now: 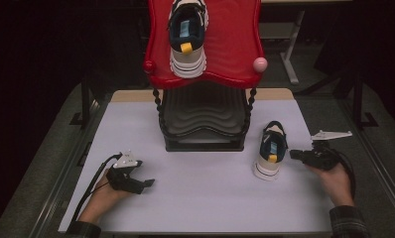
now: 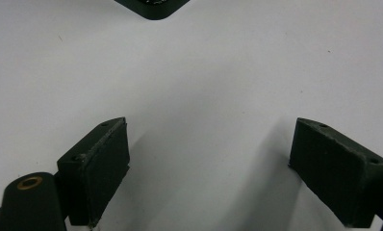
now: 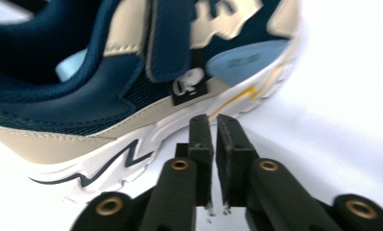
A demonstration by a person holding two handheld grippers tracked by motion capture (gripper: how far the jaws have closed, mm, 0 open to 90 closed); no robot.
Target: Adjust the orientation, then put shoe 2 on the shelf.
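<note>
Fig.: R gripper (image 3: 212,120) sits just beside the near shoe (image 1: 271,150), jaws almost shut w/ a thin slit between pads, nothing held; tips point at the shoe's sole flank, not touching. Shoe stands on the table (image 1: 200,198), long axis running near-to-far, heel toward the person, toe toward the rack (image 1: 205,129). L gripper (image 1: 145,184) rests well apart at table left, jaws wide open, empty. R hand thus nearer. Farther off: second shoe (image 1: 187,37) on the red tray (image 1: 235,44) atop the rack.

black grippers, brass screws, plaid sleeve (image 1: 348,218).
</note>
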